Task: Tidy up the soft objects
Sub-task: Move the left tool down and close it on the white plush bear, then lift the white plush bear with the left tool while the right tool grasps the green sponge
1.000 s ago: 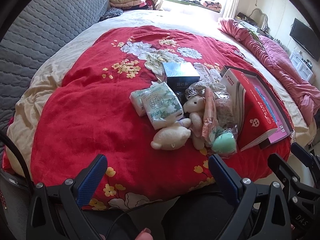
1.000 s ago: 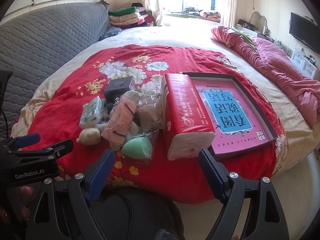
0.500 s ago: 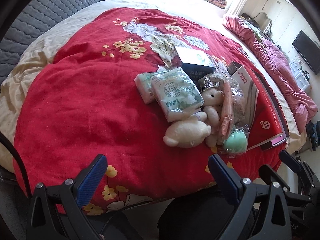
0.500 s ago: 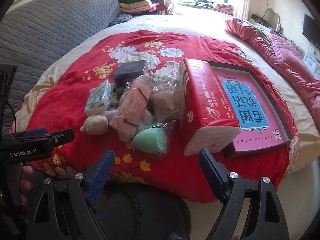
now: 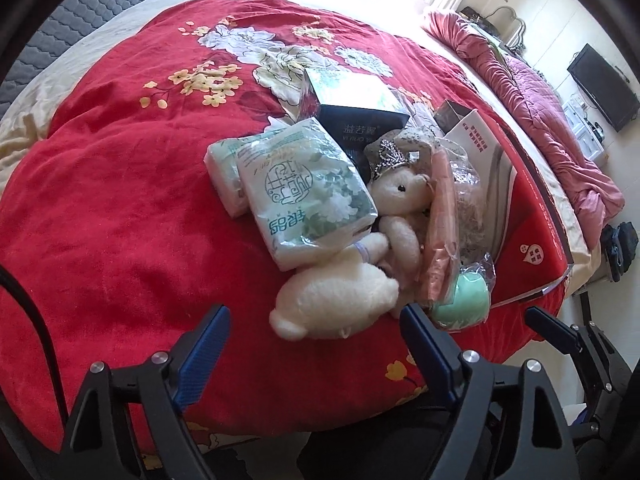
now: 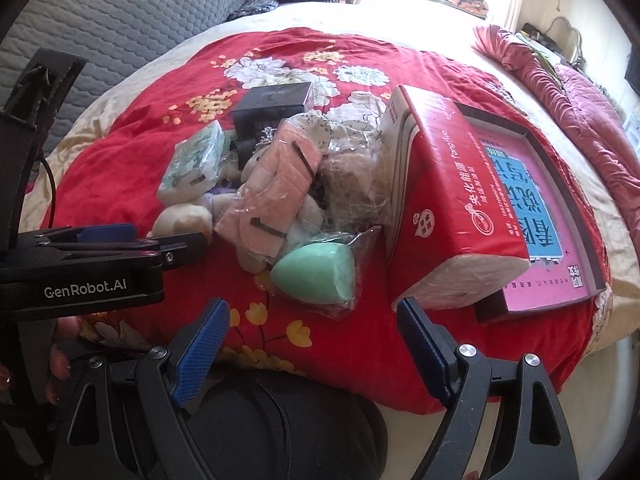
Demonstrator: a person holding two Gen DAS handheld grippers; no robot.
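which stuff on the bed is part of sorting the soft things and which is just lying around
Part of the job:
- white plush toy
- crowned teddy bear
- green tissue packs
- big red tissue pack
- bagged green sponge
- pink bagged item

Just lying about:
- dark box
- pink book
- television

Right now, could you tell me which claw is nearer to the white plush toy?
Left. The left claw hangs just in front of the white plush toy, closing with nothing between its pads. The right claw sits farther right, nearer the green sponge.
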